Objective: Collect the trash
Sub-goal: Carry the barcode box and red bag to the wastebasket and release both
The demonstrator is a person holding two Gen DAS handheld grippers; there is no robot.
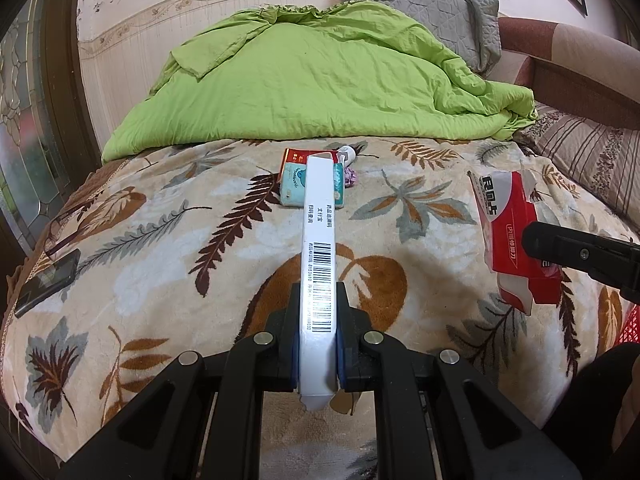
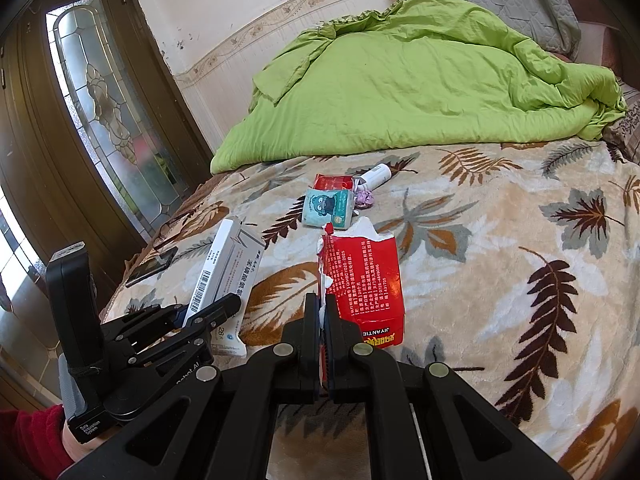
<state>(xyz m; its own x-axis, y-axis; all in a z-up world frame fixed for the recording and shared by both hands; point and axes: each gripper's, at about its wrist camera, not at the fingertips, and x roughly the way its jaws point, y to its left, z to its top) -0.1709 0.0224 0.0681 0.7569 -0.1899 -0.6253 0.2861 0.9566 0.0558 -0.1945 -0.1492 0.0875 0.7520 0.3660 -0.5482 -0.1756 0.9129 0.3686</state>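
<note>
My left gripper (image 1: 319, 300) is shut on a long white box with a barcode (image 1: 318, 240), held above the leaf-patterned blanket; the box also shows in the right wrist view (image 2: 228, 268). My right gripper (image 2: 321, 308) is shut on the edge of a torn red tissue pack (image 2: 364, 280), which shows in the left wrist view (image 1: 512, 236). Farther up the bed lies a small pile: a teal tissue packet (image 2: 328, 208), a red packet (image 2: 332, 181), a white tube (image 2: 376, 174) and a purple wrapper (image 2: 365, 197).
A green duvet (image 1: 320, 76) and grey pillow (image 1: 440, 12) cover the bed's far end. A black phone (image 1: 46, 280) lies at the blanket's left edge near a glass-paned door (image 2: 100, 100). A red basket (image 1: 628, 324) shows at the right edge.
</note>
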